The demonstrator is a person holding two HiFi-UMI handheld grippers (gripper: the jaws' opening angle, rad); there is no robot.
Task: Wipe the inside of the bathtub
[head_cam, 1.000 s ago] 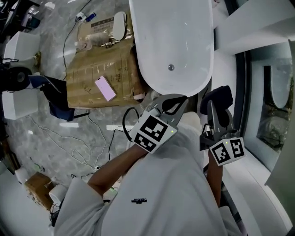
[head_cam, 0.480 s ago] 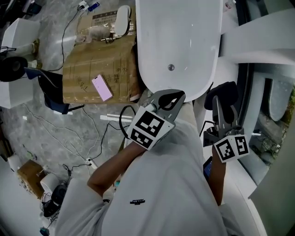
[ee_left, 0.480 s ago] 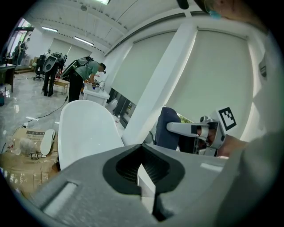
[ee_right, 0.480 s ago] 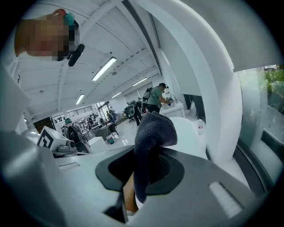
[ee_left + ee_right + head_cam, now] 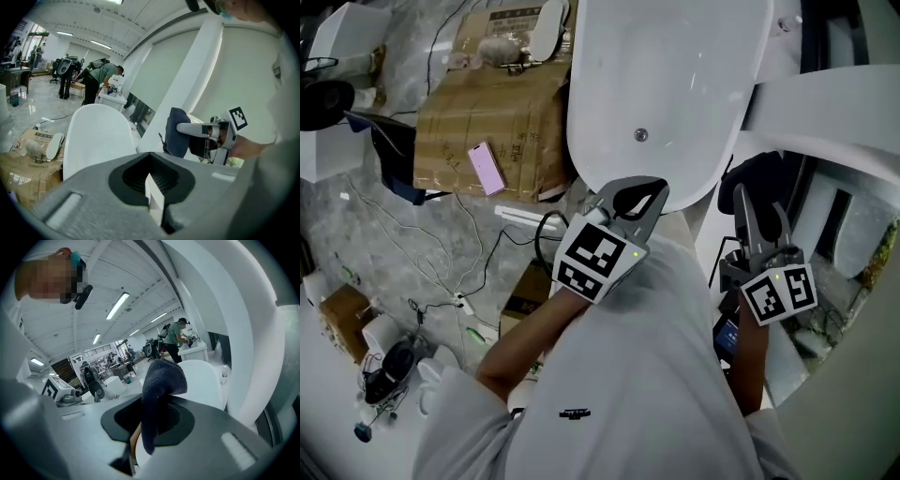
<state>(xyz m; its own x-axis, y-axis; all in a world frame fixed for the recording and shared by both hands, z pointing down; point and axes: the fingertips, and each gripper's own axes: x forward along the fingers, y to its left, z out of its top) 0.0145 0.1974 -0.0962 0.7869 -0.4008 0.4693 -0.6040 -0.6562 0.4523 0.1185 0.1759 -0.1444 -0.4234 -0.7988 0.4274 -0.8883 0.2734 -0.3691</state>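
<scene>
- In the head view, the white bathtub [image 5: 675, 56] is seen ahead of both grippers, its long axis running straight away from them and its drain lying beyond the near rim. The left gripper [image 5: 639, 192] is held at that near rim; the right gripper [image 5: 759, 220] is held outside the tub, off its right flank.
- In the left gripper view, the jaws are seen pressed together with nothing between them, and the tub is seen ahead and to the left.
- In the right gripper view, a dark cloth [image 5: 159, 380] is clamped between the jaws and bunched above them. The tub lies ahead. The cloth-bearing right gripper is judged to need carrying forward and leftward over the rim.
</scene>
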